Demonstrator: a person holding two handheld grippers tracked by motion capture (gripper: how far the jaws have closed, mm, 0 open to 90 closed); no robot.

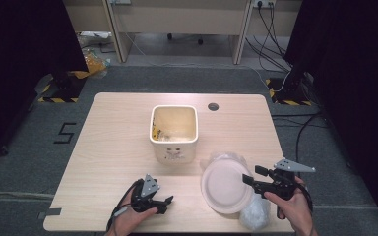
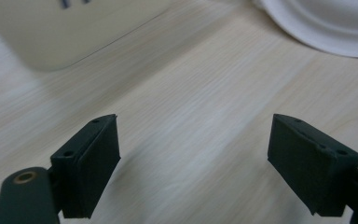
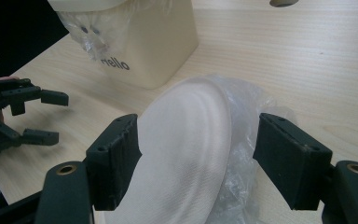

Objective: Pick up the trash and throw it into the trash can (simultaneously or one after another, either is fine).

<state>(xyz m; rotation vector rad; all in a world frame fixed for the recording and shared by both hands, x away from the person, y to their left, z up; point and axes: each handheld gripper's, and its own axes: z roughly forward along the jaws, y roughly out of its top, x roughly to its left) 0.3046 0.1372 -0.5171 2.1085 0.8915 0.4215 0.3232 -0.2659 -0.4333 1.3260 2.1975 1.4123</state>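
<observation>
Between right claw [image 3: 196, 158] jaws, plate [image 3: 186, 154]

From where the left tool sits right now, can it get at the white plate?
Probably yes. The left tool is open, holding nothing, and only bare table lies between it and the white plate. The right tool already straddles the plate's far edge, so the two could crowd each other.

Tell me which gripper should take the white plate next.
Right. The right gripper already has the white plate between its open fingers, rim tilted up. The left gripper points at bare table, short of the plate.
</observation>
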